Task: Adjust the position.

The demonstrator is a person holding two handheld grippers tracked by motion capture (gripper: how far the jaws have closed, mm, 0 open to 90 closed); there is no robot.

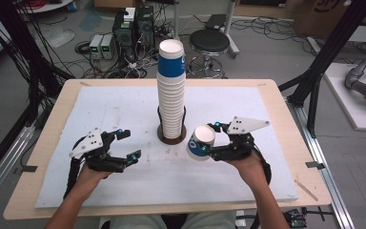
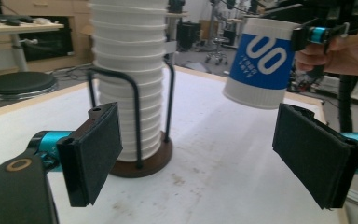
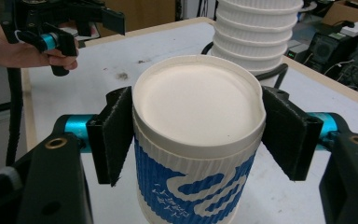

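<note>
High view: my right tongs (image 1: 208, 139) grip a single paper cup with a blue band and white ribbed rim (image 1: 201, 142), held off the white-covered surface (image 1: 124, 114) just to the right of the tall stack of matching white paper cups (image 1: 171, 93). The stack stands in a black wire holder on a round dark-brown base (image 1: 171, 136), and its topmost cup shows the same blue band.

In the right gripper view, both black pads press on opposite sides of the cup (image 3: 198, 149), just under its rolled lip. There the cup has a flat, off-white closed end facing the camera, a corrugated white wall and a blue sleeve with white printed shapes. In the left gripper view the cup (image 2: 261, 63) hangs tilted in the air, its blue band bearing large white "00" figures.

My left tongs (image 1: 128, 145) stand wide apart with nothing between them, above the surface to the left of the stack.
</note>
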